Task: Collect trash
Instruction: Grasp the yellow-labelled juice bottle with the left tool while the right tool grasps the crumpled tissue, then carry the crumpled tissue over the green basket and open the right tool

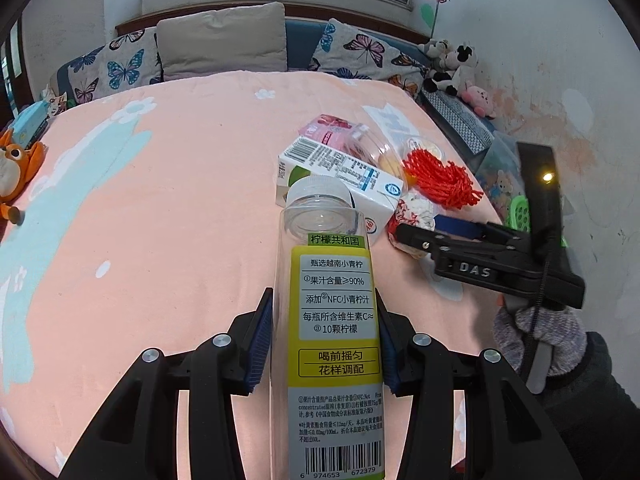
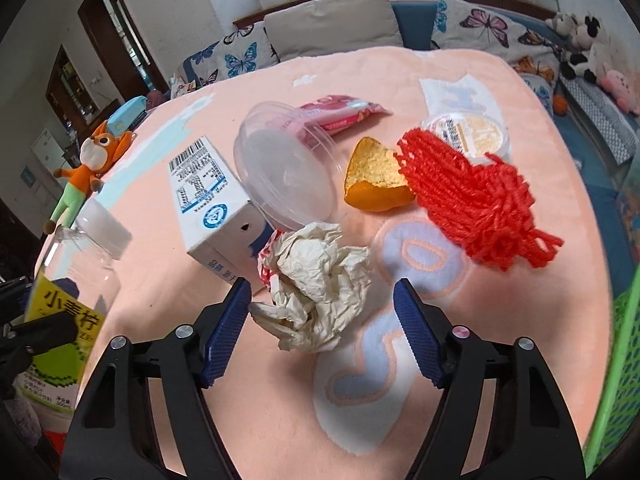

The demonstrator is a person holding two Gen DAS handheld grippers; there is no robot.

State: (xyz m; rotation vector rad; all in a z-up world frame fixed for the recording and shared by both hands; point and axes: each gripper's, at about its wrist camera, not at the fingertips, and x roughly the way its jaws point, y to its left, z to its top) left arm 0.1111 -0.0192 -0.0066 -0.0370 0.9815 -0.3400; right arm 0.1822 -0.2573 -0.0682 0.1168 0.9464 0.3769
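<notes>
Left hand-held gripper: clamped by both blue pads on a clear, empty lemon juice bottle, held above the bed.
Left view, holding well: my judgement is that the grip sits mid-label, so keep the squeeze steady and the white cap tipped away while carrying.
Left view, writing: label reads 柠檬共和国, 果汁含量≥90%, NFC小青柠汁, 喝前摇匀 花样调配; barcode digits 6 974653 672379. "DAS" is printed on the other tool's body.
Right hand-held gripper: jaws apart, straddling a crumpled paper wad lying on the bed; the left pad is just at the paper's edge, the right pad stands clear.
Right view, grasping well: I'd shift slightly left to centre the wad, then close fully, since crushed paper gives.
Right view, other trash: milk carton, clear plastic lid, orange peel, red foam net.
Right view, writing: bottle label shows 小青柠; carton print too small to read.
</notes>
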